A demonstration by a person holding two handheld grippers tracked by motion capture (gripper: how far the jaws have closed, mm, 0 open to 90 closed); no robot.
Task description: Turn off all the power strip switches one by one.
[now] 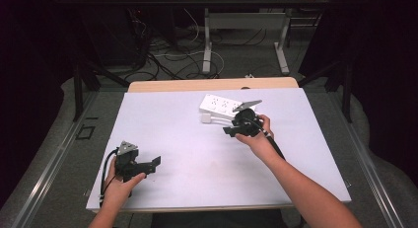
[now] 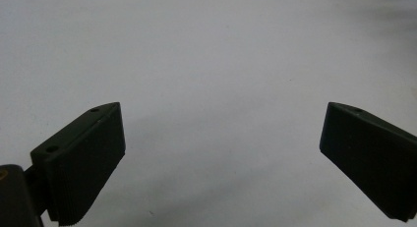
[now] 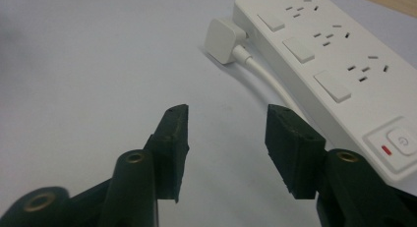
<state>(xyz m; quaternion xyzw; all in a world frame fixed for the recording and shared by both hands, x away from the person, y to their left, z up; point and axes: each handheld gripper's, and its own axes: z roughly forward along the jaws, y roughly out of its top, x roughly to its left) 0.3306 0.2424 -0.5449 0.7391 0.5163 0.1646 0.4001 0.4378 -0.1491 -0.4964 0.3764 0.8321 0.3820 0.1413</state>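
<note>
Right gripper view: right gripper jaws apart w/ nothing between, beside power strip & white plug.

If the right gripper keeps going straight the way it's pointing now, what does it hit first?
Probably the white cable beside the power strip, or bare table just short of it. The right gripper has open, empty jaws aimed along the strip's near side, toward the white plug. Depth is hard to judge.

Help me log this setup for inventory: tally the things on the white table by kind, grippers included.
Power strip: 1
White plug with cable: 1
Black grippers: 2, the left gripper and the right gripper, both open and empty
Total: 4
</note>
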